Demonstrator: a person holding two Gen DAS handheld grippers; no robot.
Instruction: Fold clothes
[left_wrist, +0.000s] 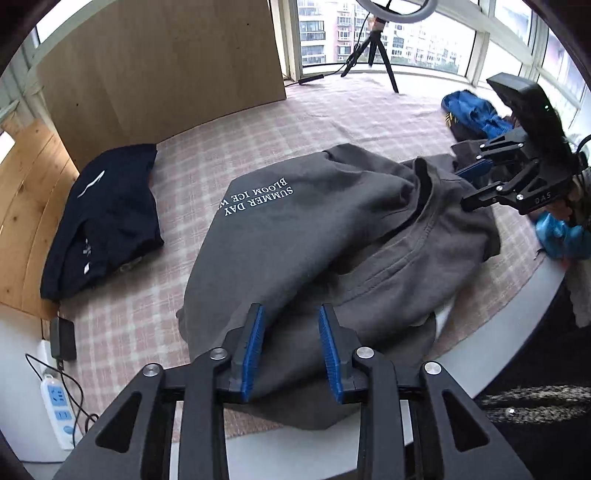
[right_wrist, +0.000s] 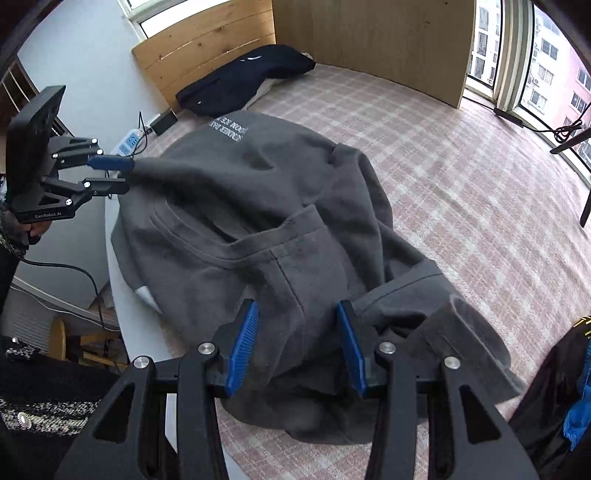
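Observation:
A grey T-shirt (left_wrist: 314, 240) with white lettering lies rumpled on the pink plaid bed cover (left_wrist: 332, 107). My left gripper (left_wrist: 291, 314) hangs over the shirt's near hem, its blue pads apart, with loose cloth lying between them and not pinched. The right wrist view shows the same left gripper (right_wrist: 123, 175) at the shirt's (right_wrist: 277, 184) left edge, jaws apart, with a fold of cloth reaching its tips. My right gripper (right_wrist: 297, 310) stands open over the bunched sleeve end. It shows in the left wrist view as the right gripper (left_wrist: 463, 188) at the shirt's far right.
A folded dark navy garment (left_wrist: 107, 214) lies at the left by a wooden headboard (left_wrist: 22, 206). A pile of blue clothes (left_wrist: 476, 114) sits at the back right. A tall wooden board (left_wrist: 159, 66), a tripod (left_wrist: 373, 48) and a floor power strip (left_wrist: 57, 410) surround the bed.

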